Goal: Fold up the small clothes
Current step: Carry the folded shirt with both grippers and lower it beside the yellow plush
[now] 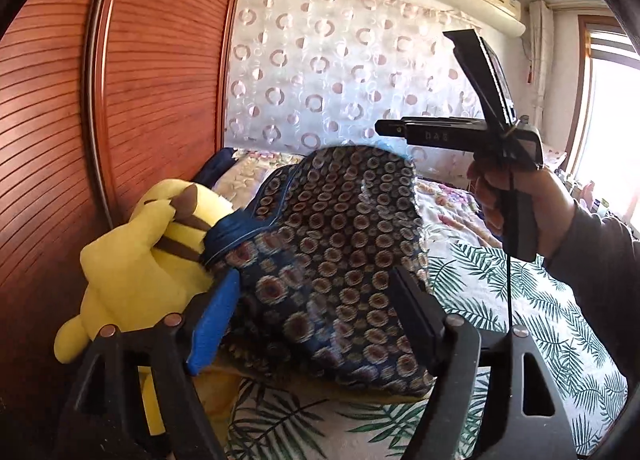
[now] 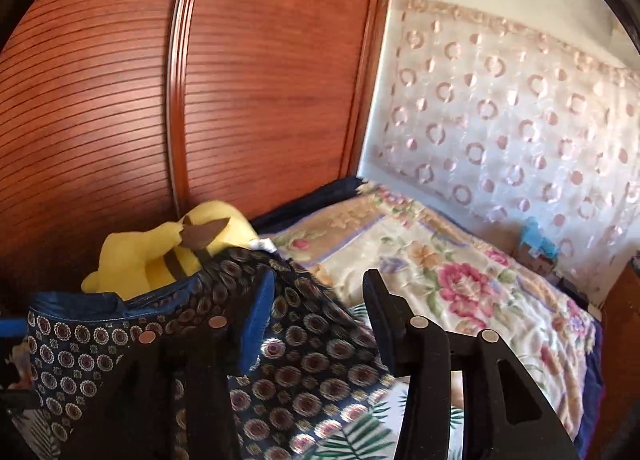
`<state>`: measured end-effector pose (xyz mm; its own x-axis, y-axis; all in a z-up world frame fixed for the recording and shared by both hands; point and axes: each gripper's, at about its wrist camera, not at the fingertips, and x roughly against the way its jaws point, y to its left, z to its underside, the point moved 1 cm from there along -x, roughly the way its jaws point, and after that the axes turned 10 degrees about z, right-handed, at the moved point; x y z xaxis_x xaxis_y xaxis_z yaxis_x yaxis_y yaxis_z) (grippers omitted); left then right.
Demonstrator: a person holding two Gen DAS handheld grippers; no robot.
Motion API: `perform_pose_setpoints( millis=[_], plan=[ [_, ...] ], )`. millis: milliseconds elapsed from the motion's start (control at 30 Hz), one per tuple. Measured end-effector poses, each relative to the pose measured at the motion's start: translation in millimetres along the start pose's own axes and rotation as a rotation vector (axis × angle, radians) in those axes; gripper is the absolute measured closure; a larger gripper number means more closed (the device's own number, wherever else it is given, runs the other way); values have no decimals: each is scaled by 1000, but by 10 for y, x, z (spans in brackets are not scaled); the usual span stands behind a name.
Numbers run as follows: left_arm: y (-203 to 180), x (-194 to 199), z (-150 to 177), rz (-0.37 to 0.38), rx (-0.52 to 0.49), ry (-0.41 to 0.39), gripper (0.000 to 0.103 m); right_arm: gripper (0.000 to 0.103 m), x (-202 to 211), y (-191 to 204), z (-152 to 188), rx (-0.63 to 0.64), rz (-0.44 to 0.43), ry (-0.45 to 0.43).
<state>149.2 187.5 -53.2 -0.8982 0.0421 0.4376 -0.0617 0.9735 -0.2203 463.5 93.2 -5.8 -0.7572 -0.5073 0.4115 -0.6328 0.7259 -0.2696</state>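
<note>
While both tongs gape, the garment [image 1: 332,260] rests bunched beside the plush [image 1: 144,256].

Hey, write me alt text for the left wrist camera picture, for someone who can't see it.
Open left tongs frame a dark blue garment with a round pattern, bunched on a leaf-print bedspread. A yellow plush toy lies to its left against a wooden wardrobe. At right, a hand holds the right tongs raised in the air.

I see a yellow plush toy [image 1: 136,256] lying against the wooden wardrobe [image 1: 132,79]. Right of the wardrobe hangs a ring-patterned curtain [image 1: 328,71], with a floral blanket [image 2: 460,272] spread below it.
</note>
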Motion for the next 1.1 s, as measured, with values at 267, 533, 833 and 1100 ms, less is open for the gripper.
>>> perform_pose_setpoints(
  millis=[267,533,833,1100],
  plan=[
    [160,-341,87,-143,-45,95,26,50,-110,41,358,-42,-123,104],
    [487,-358,267,-192,34,155,26,49,-659,199,658,-90,-143,213],
    [314,-67,164,-175,-1,97,26,48,-414,146,645,-118,-90,194],
    [-32,199,134,-108,-55,54,22,48,571,272,812,-151,-69,140]
  ],
)
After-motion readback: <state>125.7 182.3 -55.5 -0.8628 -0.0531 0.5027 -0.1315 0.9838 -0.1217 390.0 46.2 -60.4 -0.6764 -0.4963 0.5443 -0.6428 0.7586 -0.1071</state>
